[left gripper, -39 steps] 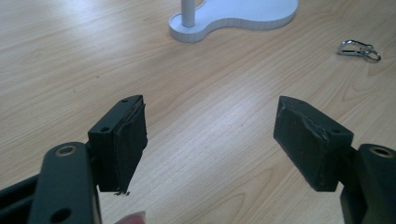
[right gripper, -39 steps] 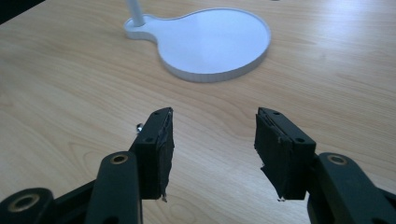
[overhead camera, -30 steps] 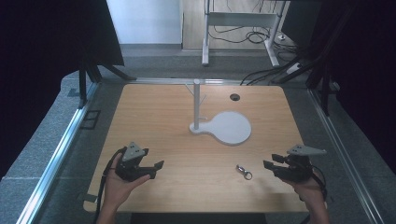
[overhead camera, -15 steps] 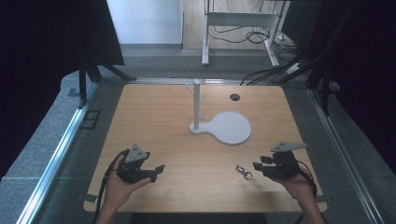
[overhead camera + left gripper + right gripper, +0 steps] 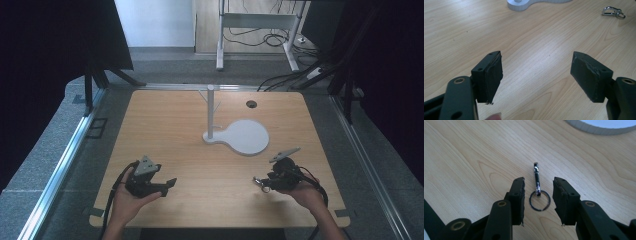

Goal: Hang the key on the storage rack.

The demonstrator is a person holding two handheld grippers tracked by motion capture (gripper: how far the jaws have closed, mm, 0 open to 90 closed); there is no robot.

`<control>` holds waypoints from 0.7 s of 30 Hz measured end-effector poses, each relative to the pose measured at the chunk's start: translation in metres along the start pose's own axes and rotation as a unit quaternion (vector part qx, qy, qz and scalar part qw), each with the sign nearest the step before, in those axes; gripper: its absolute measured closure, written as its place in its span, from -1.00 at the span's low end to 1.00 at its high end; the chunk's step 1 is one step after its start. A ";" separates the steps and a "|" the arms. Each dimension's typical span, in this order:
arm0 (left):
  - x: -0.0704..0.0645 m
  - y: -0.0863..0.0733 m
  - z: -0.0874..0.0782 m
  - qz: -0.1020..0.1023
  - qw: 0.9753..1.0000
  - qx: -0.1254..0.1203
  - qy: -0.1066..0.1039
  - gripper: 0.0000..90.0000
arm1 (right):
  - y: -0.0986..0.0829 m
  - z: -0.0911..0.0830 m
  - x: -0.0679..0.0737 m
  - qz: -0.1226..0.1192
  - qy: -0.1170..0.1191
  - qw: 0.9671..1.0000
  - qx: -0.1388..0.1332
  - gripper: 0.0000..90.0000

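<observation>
The right gripper (image 5: pixel 537 202) straddles the key ring (image 5: pixel 539 200) of a snap-hook keychain (image 5: pixel 537 178) flat on the worktop (image 5: pixel 474 157), fingers (image 5: pixel 517 200) part-open, empty. Next likely closing. The left gripper (image 5: pixel 536 75) idles wide open.

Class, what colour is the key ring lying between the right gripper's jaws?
Shiny silver key ring, clearest in the right gripper view.

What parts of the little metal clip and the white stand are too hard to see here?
- Clip, high view: too small to show its shape, and the right tongs partly cover it.
- Clip's ring, right gripper view: sits between the jaws; whether it touches them is unclear.
- Stand, left gripper view: top edge cuts off its post.
- Stand's base, right gripper view: cut by the top edge.
</observation>
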State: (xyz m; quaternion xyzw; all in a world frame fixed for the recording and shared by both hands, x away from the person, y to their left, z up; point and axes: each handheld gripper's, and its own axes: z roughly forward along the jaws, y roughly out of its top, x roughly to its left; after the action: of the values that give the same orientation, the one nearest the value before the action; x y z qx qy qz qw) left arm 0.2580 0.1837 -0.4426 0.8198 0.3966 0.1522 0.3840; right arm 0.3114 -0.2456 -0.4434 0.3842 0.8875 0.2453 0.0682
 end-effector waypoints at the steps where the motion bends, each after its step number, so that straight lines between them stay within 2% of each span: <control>1: 0.000 0.000 0.000 0.000 1.000 0.001 0.000 -0.42 | 0.002 0.002 0.000 -0.003 0.002 1.000 0.006 0.38; 8: -0.001 -0.002 0.002 0.002 1.000 0.005 0.000 -0.42 | 0.012 0.020 0.000 -0.007 -0.003 0.999 0.043 0.45; 15: -0.001 -0.003 0.003 0.004 1.000 0.006 -0.002 -0.42 | 0.014 0.031 -0.004 -0.002 -0.004 0.998 0.067 0.52; 21: -0.002 -0.002 0.002 0.004 1.000 0.002 -0.008 -0.42 | 0.016 0.040 -0.001 -0.010 0.001 0.996 0.085 0.58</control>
State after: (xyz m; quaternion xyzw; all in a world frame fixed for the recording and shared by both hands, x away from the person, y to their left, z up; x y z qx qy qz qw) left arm 0.2569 0.1825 -0.4451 0.8236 0.3905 0.1463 0.3845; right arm 0.3350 -0.2215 -0.4700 0.3794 0.9090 0.1687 0.0368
